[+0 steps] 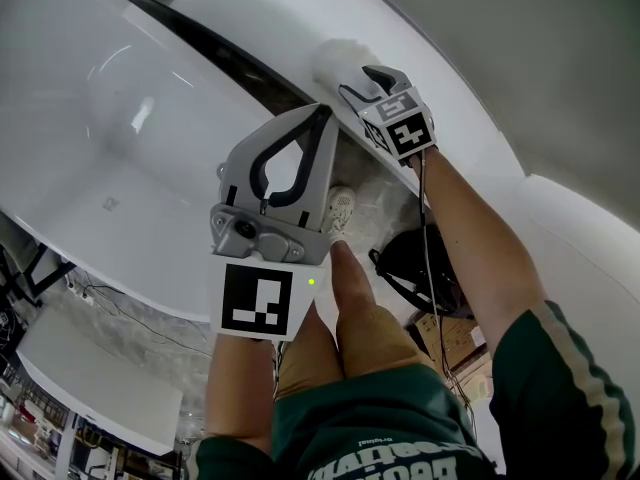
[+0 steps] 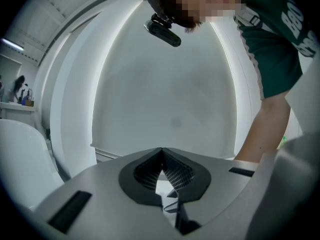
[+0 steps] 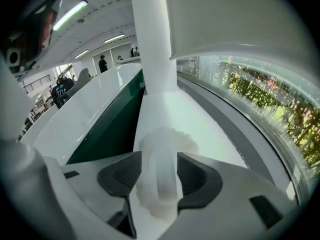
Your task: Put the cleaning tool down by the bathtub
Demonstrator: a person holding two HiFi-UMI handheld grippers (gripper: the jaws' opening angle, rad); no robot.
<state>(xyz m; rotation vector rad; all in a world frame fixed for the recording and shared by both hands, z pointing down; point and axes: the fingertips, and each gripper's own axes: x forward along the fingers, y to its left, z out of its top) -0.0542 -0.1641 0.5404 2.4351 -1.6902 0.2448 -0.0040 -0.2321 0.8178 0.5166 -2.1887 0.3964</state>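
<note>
The cleaning tool (image 1: 338, 60) is a white fluffy pad with a band across it, lying on the bathtub's broad white rim (image 1: 250, 13). My right gripper (image 1: 362, 83) points down at it from the near side. In the right gripper view the tool (image 3: 167, 136) lies between the jaws of the right gripper (image 3: 159, 159). They stand open, with a gap showing on each side of the band. My left gripper (image 1: 322, 110) hangs in mid-air nearer me, over the floor beside the tub. Its jaws (image 2: 161, 150) are shut and hold nothing.
The tub's white basin (image 1: 120, 118) fills the left of the head view. Below me are my legs and a white shoe (image 1: 340, 208), a black bag (image 1: 415, 268), a cardboard box (image 1: 452, 333) and a white table (image 1: 90, 378). A white pillar (image 3: 150, 34) rises behind the rim.
</note>
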